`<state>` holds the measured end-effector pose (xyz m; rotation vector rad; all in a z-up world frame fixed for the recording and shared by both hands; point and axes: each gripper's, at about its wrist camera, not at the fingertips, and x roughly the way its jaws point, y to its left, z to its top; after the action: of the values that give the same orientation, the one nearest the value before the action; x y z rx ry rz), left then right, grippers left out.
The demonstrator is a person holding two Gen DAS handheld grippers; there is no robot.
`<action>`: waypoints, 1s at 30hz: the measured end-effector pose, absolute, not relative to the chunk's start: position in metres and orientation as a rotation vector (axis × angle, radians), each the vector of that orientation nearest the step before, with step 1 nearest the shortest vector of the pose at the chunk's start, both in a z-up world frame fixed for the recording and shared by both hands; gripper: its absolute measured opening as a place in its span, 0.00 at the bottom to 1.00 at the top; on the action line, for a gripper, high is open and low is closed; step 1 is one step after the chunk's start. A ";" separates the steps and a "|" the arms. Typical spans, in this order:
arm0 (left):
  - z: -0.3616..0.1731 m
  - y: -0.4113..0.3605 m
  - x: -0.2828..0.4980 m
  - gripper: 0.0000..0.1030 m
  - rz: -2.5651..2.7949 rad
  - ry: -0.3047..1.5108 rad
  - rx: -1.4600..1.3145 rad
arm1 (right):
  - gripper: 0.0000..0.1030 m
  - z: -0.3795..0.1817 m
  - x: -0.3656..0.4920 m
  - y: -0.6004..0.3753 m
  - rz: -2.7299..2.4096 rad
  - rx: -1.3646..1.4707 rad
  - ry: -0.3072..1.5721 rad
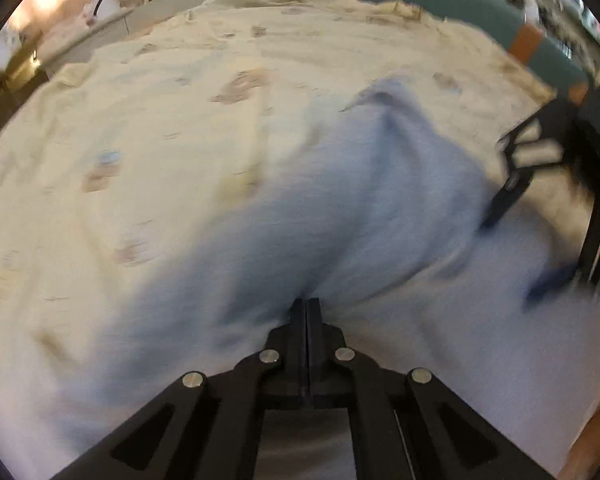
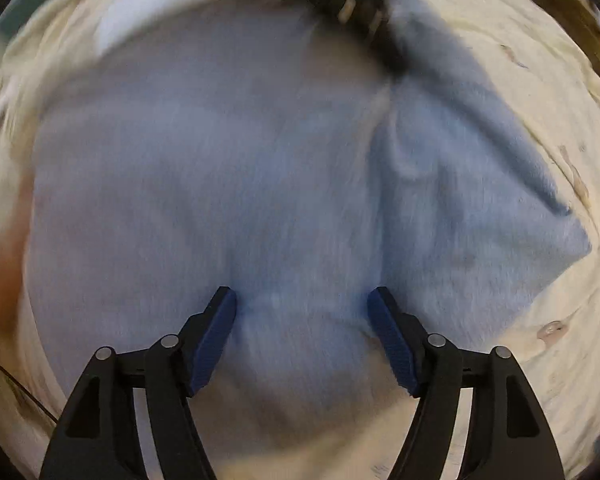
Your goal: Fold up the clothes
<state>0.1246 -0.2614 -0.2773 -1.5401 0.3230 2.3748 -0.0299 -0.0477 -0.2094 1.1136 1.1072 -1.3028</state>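
A light blue garment (image 1: 360, 208) lies spread on a cream patterned bed cover (image 1: 160, 120); both views are blurred. My left gripper (image 1: 308, 305) is shut, its tips pinching a gathered ridge of the garment, with creases fanning out from the tips. In the right wrist view the garment (image 2: 220, 168) fills the middle, one flap folded over at the right. My right gripper (image 2: 302, 296) points down over it, jaws wide apart, blue pads (image 2: 214, 332) clear of the cloth. The right gripper (image 1: 528, 244) also shows at the left view's right edge. The left gripper (image 2: 396, 66) is a dark blur at the top.
The cream cover (image 2: 520, 360) stretches well beyond the garment on all sides. A teal panel (image 1: 440, 0) stands behind the far right edge. A brass-coloured rail (image 2: 572, 12) curves along the top right. Some white cloth (image 2: 160, 8) lies at the upper left.
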 end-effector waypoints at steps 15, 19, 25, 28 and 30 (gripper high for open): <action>-0.255 -0.184 0.213 0.08 2.168 0.729 -1.306 | 0.76 -0.151 -0.018 -0.049 -1.225 0.940 1.070; -0.298 -0.190 0.248 0.08 2.023 0.832 -1.427 | 0.77 -0.186 0.003 -0.050 -1.084 0.930 1.188; -0.275 -0.236 0.283 0.08 2.027 0.766 -1.525 | 0.79 -0.178 -0.020 0.020 -1.043 1.005 1.294; -0.249 -0.231 0.281 0.08 2.147 0.688 -1.449 | 0.80 -0.155 -0.013 0.016 -1.098 0.999 1.193; -0.238 -0.221 0.270 0.12 2.255 0.545 -1.399 | 0.80 -0.141 -0.005 0.008 -1.127 0.989 1.118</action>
<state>0.2703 -0.2207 -0.2380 -1.3987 0.5454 2.2554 -0.0055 0.0082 -0.1408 0.9886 1.1183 -1.1266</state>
